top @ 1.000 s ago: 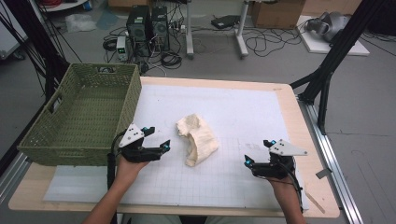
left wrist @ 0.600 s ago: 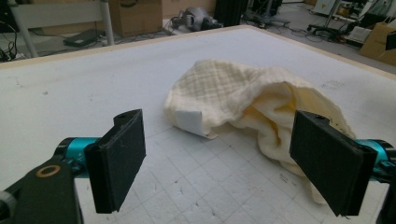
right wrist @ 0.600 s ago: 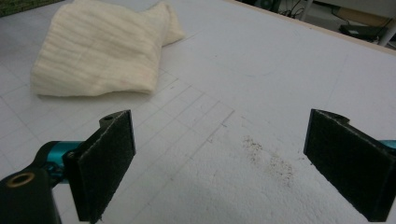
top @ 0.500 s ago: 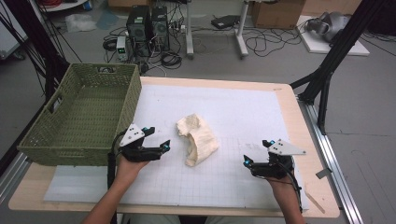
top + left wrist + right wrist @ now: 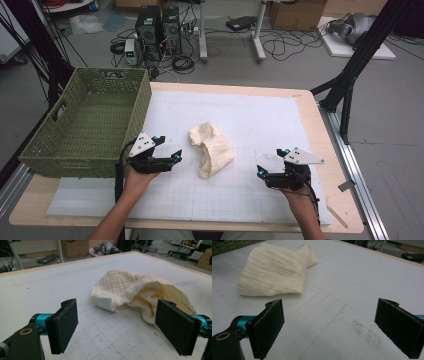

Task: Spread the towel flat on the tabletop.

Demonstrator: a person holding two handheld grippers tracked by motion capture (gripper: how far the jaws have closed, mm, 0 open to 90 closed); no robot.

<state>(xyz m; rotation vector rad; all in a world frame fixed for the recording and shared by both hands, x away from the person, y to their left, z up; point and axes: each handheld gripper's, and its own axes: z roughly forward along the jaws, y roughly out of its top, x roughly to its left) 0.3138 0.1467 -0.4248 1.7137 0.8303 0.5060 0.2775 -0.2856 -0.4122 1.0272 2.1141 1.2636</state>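
Hand-held gripper, left [image 5: 172,159], and hand-held gripper, right [image 5: 263,172], both rest low over the worktop [image 5: 310,107] with jaws spread wide and nothing between them, a released posture that suggests each is being lined up for a grasp not yet made. Green woven basket [image 5: 85,125] stands at the left edge of the worktop, open side up and with nothing visible inside it; its placement just beyond the left hand-held gripper makes it the likely receptacle for the work in hand. White gridded mat [image 5: 260,120] covers most of the worktop and carries the cream cloth [image 5: 212,149], which lies crumpled near the centre, loosely folded over on itself so that one side gapes open. Cream cloth sits between the two hand-held grippers: close to the left one, directly ahead of its jaws and slightly toward its right jaw in the left gripper view [image 5: 140,293], and well apart from the right one, ahead and off to the left of its jaws in the right gripper view [image 5: 274,271]. Neither hand-held gripper touches the cloth. White label [image 5: 104,303], the smallest feature, hangs at the near edge of the cloth facing the left hand-held gripper.
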